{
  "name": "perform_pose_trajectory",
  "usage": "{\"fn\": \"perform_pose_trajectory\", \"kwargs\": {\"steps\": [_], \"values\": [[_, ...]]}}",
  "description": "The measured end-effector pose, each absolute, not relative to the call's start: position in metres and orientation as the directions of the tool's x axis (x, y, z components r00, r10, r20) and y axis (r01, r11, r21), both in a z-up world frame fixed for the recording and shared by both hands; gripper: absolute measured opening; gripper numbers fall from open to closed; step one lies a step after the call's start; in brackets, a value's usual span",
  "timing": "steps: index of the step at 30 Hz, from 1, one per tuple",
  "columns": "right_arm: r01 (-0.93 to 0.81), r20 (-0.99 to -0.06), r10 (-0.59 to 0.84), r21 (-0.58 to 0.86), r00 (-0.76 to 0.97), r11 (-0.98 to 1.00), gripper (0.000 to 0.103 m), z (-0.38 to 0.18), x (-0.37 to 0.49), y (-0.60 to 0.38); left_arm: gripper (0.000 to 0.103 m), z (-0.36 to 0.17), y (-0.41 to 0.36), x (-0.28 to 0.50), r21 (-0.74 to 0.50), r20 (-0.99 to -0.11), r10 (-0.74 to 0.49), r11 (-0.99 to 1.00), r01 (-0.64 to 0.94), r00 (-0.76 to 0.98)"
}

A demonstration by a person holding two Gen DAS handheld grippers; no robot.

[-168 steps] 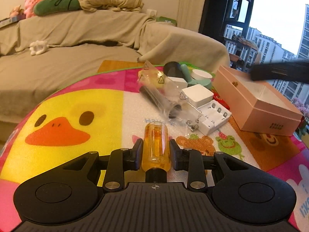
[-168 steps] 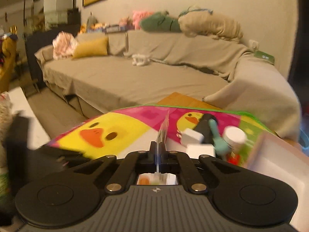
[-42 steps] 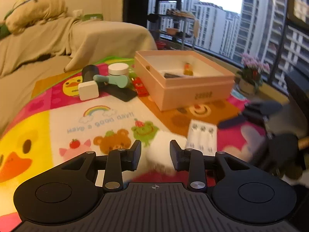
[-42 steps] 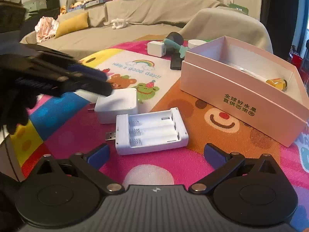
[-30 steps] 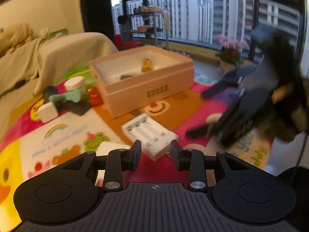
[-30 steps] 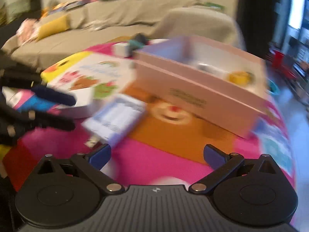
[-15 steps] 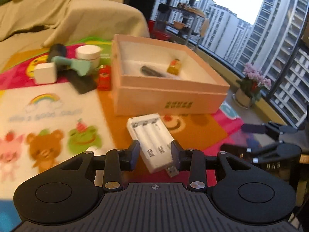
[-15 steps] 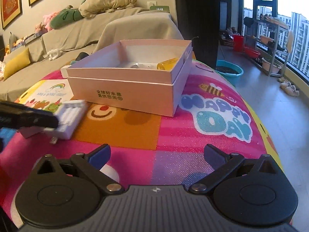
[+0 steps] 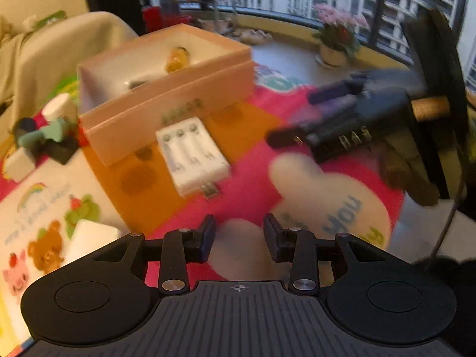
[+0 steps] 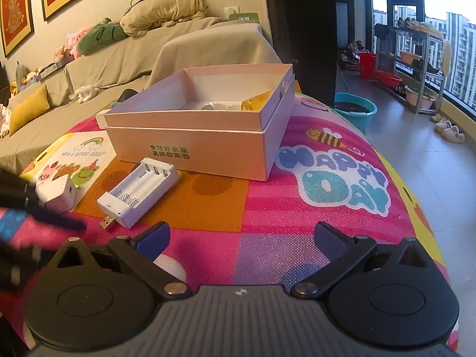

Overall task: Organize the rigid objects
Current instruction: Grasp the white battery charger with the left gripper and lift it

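Note the left gripper (image 9: 239, 235), jaws set to a narrow gap with nothing between them, and the right gripper (image 10: 242, 232), jaws spread wide and likewise empty. Locate the white battery charger (image 9: 192, 156) flat on the play mat (image 10: 297, 208), at 11 o'clock from the left jaws and at 10 o'clock from the right, just in front of the pink box (image 10: 190, 131), USB plug toward the camera. Judged next: pick up the charger and lay it in the box. For a sound grasp, widen the left jaws first, since the present gap looks too narrow for the body; approach across the short side, clear of the plug; close on the flat side walls; lift above the box rim before crossing. Leave the white adapter (image 10: 56, 193) at 9 o'clock for later. Hard to read: left view smeared by motion, with the right gripper only a dark blur at 2 o'clock. Hidden behind the box's near wall: most of the contents, apart from an orange handle (image 10: 257, 101) and a small unidentifiable dark item.
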State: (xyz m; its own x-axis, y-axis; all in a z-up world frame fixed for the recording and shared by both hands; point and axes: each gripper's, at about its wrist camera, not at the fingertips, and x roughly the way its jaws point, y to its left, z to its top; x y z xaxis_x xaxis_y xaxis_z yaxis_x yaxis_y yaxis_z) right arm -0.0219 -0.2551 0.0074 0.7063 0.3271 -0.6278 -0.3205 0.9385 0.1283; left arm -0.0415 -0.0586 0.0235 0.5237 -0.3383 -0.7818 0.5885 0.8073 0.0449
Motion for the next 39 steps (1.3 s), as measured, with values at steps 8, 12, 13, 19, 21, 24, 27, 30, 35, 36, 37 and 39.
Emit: {"fn": "perform_pose_trajectory", "kwargs": {"steps": [8, 12, 13, 19, 21, 24, 27, 30, 35, 36, 37, 39], "values": [[-0.316, -0.618, 0.345, 0.16, 0.706, 0.935, 0.103, 0.008, -0.022, -0.259, 0.073, 0.018, -0.077, -0.029, -0.05, -0.776, -0.408, 0.8, 0.597, 0.481], [-0.313, -0.607, 0.368, 0.2, 0.705, 0.929, 0.103, 0.008, -0.022, -0.264, 0.089, 0.014, -0.083, -0.032, -0.057, -0.775, -0.423, 0.786, 0.616, 0.468], [-0.311, -0.602, 0.375, 0.213, 0.705, 0.926, 0.103, 0.007, -0.022, -0.265, 0.09, 0.014, -0.084, -0.033, -0.055, -0.775, -0.423, 0.786, 0.615, 0.471], [-0.304, -0.579, 0.408, 0.272, 0.707, 0.913, 0.103, 0.007, -0.023, -0.272, 0.082, 0.029, -0.074, -0.04, 0.043, -0.674, -0.349, 0.862, 0.506, 0.651], [-0.302, -0.571, 0.418, 0.292, 0.706, 0.908, 0.103, 0.007, -0.023, -0.275, 0.082, 0.033, -0.065, -0.032, 0.026, -0.651, -0.322, 0.895, 0.445, 0.687], [-0.3, -0.567, 0.422, 0.3, 0.707, 0.905, 0.103, 0.006, -0.023, -0.276, 0.082, 0.026, -0.06, -0.009, -0.012, -0.66, -0.29, 0.926, 0.376, 0.693], [-0.3, -0.572, 0.419, 0.294, 0.705, 0.907, 0.103, 0.007, -0.022, -0.275, 0.082, 0.012, -0.065, 0.014, -0.016, -0.686, -0.27, 0.934, 0.356, 0.676], [-0.301, -0.58, 0.414, 0.286, 0.702, 0.91, 0.103, 0.007, -0.022, -0.274, 0.081, 0.004, -0.069, 0.022, -0.001, -0.672, -0.284, 0.924, 0.382, 0.684], [-0.297, -0.597, 0.399, 0.266, 0.696, 0.917, 0.103, 0.007, -0.022, -0.269, 0.053, 0.006, -0.05, 0.016, -0.046, -0.648, -0.356, 0.901, 0.432, 0.674], [-0.296, -0.603, 0.396, 0.263, 0.693, 0.918, 0.103, 0.008, -0.021, -0.269, 0.053, 0.007, -0.044, 0.013, -0.062, -0.646, -0.367, 0.899, 0.433, 0.669], [-0.291, -0.609, 0.392, 0.262, 0.69, 0.92, 0.103, 0.008, -0.02, -0.268, 0.053, 0.009, -0.038, 0.009, -0.076, -0.645, -0.374, 0.899, 0.431, 0.667], [-0.279, -0.624, 0.376, 0.253, 0.685, 0.926, 0.103, 0.009, -0.018, -0.264, 0.052, 0.019, -0.023, -0.001, -0.099, -0.622, -0.386, 0.902, 0.42, 0.681]]}}
